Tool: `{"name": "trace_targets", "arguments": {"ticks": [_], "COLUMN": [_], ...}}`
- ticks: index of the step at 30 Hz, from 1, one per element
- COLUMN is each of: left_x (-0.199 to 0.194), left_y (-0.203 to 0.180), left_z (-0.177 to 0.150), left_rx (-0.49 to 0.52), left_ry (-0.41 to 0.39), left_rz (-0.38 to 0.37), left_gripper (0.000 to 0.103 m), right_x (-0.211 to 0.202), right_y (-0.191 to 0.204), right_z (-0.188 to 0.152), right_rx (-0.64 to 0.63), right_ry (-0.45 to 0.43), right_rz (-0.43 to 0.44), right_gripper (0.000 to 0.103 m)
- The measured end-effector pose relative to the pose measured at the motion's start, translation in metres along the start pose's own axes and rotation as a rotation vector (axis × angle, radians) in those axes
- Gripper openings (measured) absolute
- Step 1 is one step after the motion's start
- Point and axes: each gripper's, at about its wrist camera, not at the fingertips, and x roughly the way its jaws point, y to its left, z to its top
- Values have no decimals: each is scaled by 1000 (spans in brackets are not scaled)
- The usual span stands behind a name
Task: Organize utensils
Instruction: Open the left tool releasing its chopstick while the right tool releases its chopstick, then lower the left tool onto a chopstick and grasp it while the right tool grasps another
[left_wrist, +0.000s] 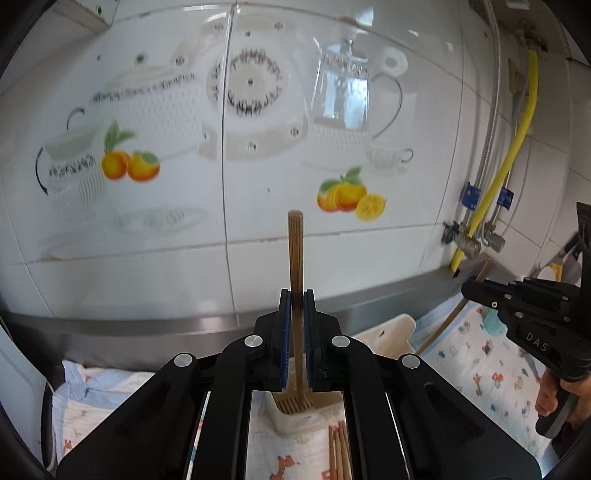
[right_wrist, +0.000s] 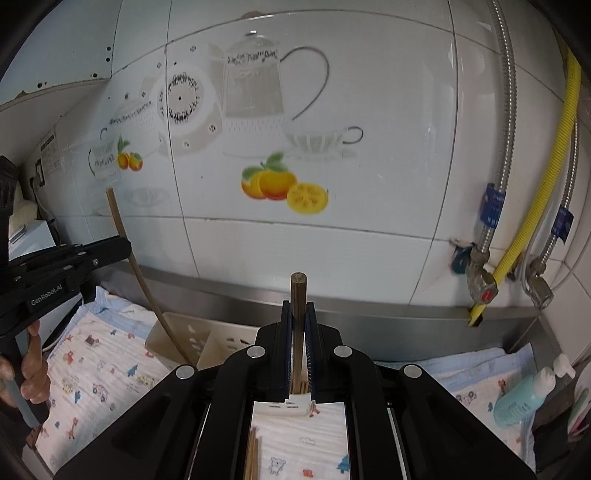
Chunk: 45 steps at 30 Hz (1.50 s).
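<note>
My left gripper (left_wrist: 295, 297) is shut on a brown wooden chopstick (left_wrist: 295, 243) that stands upright. Its lower end reaches the cream slotted holder (left_wrist: 391, 332), where other stick ends show. Several loose chopsticks (left_wrist: 338, 450) lie on the cloth in front. At the right of the left wrist view, my right gripper (left_wrist: 468, 290) grips a slanted chopstick (left_wrist: 452, 317). In the right wrist view, the right gripper (right_wrist: 298, 308) is shut on an upright chopstick (right_wrist: 298, 291) over the holder (right_wrist: 188, 339). The left gripper (right_wrist: 125, 245) holds its chopstick (right_wrist: 122, 229) leaning toward the holder. More chopsticks (right_wrist: 253, 454) lie below.
A cartoon-print cloth (right_wrist: 92, 384) covers the steel counter. The tiled wall (right_wrist: 332, 240) stands close behind, with a steel ledge (right_wrist: 369, 314). A yellow hose (right_wrist: 546, 184), braided hoses and valves (right_wrist: 480, 284) occupy the right corner. A light blue bottle (right_wrist: 524, 395) lies at the right.
</note>
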Motion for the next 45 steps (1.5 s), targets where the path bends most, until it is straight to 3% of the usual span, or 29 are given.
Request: {"name": "trace_targets", "arguments": {"ticks": [7,9,16,22,30,37,45], "left_x": [-8,-20,-78,-115,-133,-119,-90], "left_y": [-5,-6,-10,-9,-5,4,-7], "left_z": [3,6,-10,-59,-138,-203,-255], "left_rx": [26,21,40,33,20,-36,-43], "left_ry": [-3,-18,-61,-32,48,166,298], "left_rz": [14,4,-1,-26,-36,-65,-106], "left_gripper": [8,8,9,9,9,9,9], "right_x": [-5,-16,-66,-98,-110,-101,-80], "right_y": [2,2,5,16,31,40,40], "right_z": [-3,-3,-20,-74,-168,-233,-268], "right_rx": [-21,-17,-13,-5,23,27,61], "right_ry": [6,-10,-42,2,100,161,226], "right_rz": [-25,-28,-25,16,51,24,31], "right_gripper": [12,22,27,27,26,23,19]}}
